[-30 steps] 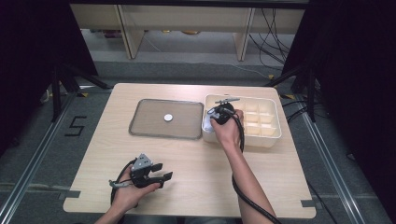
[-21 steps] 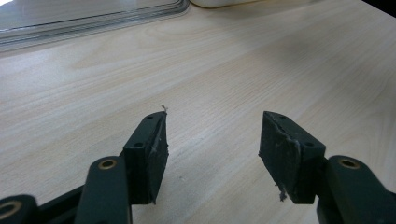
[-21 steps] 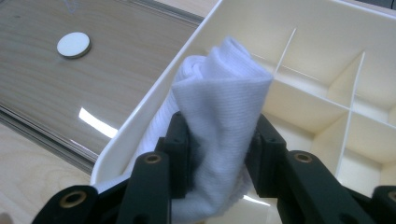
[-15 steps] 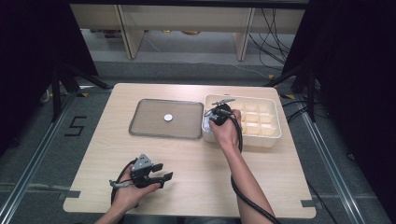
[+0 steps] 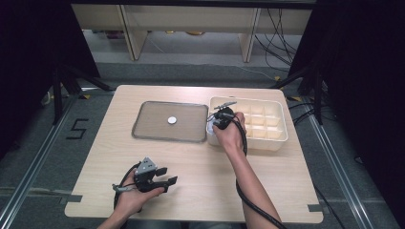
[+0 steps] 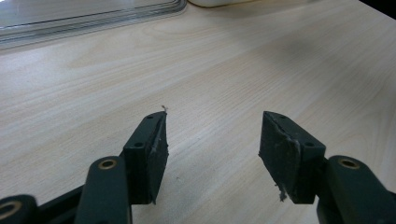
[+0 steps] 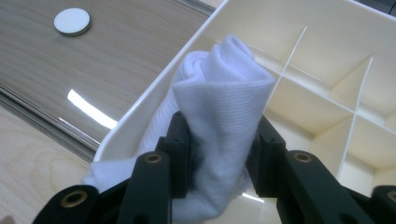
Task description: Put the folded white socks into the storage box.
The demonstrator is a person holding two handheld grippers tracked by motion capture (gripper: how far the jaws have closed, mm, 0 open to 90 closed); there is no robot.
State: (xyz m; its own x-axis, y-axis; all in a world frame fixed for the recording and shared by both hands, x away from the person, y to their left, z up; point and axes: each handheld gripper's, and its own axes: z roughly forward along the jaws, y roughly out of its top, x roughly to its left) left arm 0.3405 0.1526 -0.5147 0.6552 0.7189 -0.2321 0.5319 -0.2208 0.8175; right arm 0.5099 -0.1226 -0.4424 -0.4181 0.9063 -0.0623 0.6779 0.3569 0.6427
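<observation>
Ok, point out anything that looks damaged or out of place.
The left gripper's fingers have frayed, peeling pad edges. A lone white disc lies on the tray. The cloth in the right gripper looks neatly rolled. Nothing is spilled.

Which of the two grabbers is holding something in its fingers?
The right gripper, over the cream divided box. Its fingers squeeze a rolled white cloth; the left gripper is open with nothing between.
</observation>
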